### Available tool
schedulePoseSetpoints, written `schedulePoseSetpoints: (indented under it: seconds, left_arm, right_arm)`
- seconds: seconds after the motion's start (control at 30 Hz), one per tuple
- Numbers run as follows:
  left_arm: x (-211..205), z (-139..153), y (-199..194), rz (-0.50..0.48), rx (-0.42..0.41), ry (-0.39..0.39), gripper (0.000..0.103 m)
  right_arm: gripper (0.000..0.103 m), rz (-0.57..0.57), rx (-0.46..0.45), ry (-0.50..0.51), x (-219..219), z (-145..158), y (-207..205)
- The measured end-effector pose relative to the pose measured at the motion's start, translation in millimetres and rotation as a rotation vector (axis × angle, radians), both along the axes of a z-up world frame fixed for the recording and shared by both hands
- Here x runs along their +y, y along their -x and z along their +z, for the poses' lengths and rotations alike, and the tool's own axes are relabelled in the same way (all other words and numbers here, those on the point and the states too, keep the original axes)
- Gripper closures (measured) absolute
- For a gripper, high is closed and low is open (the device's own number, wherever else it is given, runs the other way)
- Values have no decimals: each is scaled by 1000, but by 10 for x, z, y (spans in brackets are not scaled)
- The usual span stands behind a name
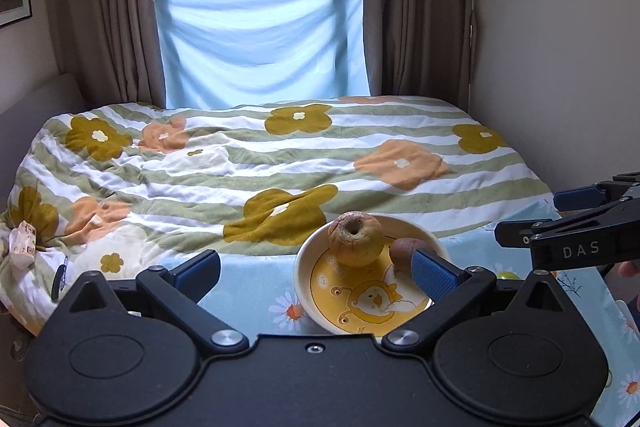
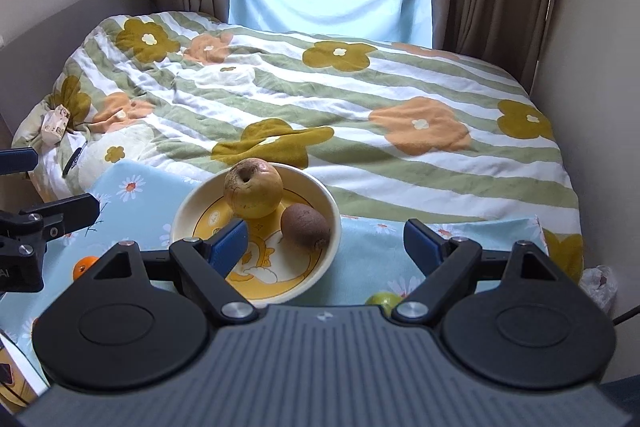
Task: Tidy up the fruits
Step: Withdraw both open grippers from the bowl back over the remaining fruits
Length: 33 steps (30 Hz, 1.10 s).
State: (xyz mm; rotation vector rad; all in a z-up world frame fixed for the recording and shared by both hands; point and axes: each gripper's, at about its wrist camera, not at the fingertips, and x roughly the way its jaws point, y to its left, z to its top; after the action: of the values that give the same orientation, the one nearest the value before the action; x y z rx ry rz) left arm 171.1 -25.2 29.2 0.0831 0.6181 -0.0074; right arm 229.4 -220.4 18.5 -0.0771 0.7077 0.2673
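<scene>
A cream bowl [image 2: 188, 211] with a yellow cartoon inside stands on the blue daisy cloth. In it lie a yellowish apple [image 2: 254, 189] and a brown kiwi [image 2: 305, 227]. My right gripper [image 2: 326, 247] hangs open above the bowl's near side with nothing between its fingers. An orange [image 2: 84, 265] lies left of the bowl, and a green fruit [image 2: 384, 299] peeks out near the right finger's base. In the left wrist view the bowl [image 1: 306, 291], apple [image 1: 355, 239] and kiwi [image 1: 404, 251] lie ahead, and my left gripper [image 1: 316, 273] is open and empty.
A bed with a striped flower quilt [image 2: 360, 99] lies beyond the cloth-covered table [image 2: 132, 203]. Brown curtains and a blue sheet hang at the window behind. A wall runs along the right. A white plastic bag [image 2: 600, 283] sits at the right.
</scene>
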Motion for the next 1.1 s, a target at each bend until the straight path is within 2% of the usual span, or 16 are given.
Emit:
schedulePoseSetpoints:
  seconds: [0.23, 0.37, 0.57, 0.8, 0.93, 1.1]
  left_arm:
    - [-65, 34, 639, 89, -30, 4, 0]
    - [-65, -18, 979, 141, -30, -1, 0]
    - [12, -152, 1347, 188, -11, 0, 0]
    - [283, -328, 1512, 205, 35, -9, 0]
    - [493, -481, 1528, 193, 58, -44, 0]
    - [784, -689, 1520, 181, 86, -43, 2]
  right_arm:
    - [3, 49, -17, -17, -92, 87, 553]
    - [3, 84, -10, -80, -147, 77, 832]
    - [3, 110, -7, -65, -35, -7, 1181]
    - [4, 108, 41, -89, 240, -211, 1442]
    - [4, 63, 56, -108, 439, -350, 1536]
    - [4, 3, 100, -143, 705, -591, 1621]
